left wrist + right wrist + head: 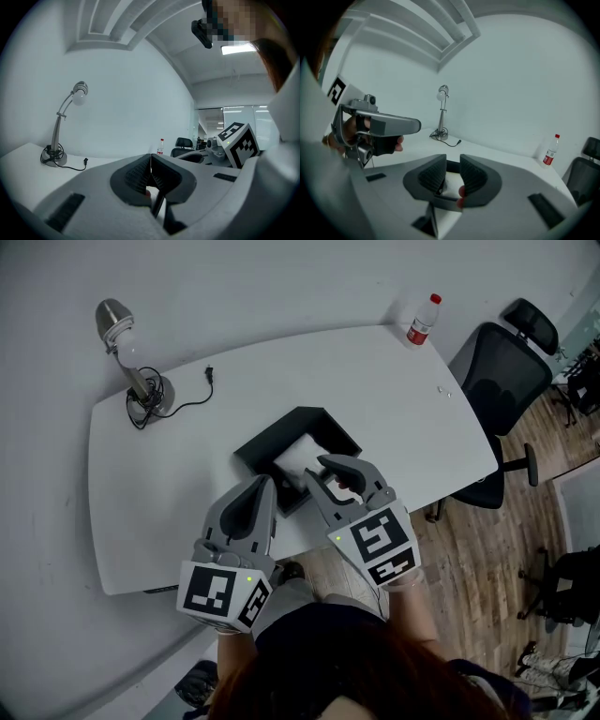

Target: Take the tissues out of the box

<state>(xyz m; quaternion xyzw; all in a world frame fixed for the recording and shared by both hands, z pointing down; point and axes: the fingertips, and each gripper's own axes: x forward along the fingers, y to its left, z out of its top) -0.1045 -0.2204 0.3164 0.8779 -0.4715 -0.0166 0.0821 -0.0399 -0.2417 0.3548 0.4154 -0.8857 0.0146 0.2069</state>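
From the head view, a black box (305, 418) sits near the middle of the white surface (394, 390), with white tissues (296, 461) inside it. The left tool (264, 486) points at the box's near wall, and the right tool (317, 468) reaches over the near rim above the tissues. A lamp (131, 357) stands at the far left and a bottle (423, 321) at the far right edge. In the left gripper view, the left tool (150, 161) has its pads pressed together with nothing between them. In the right gripper view, the right tool (453, 155) is slightly parted and grips nothing, and the tissues (449, 185) show through the gap.
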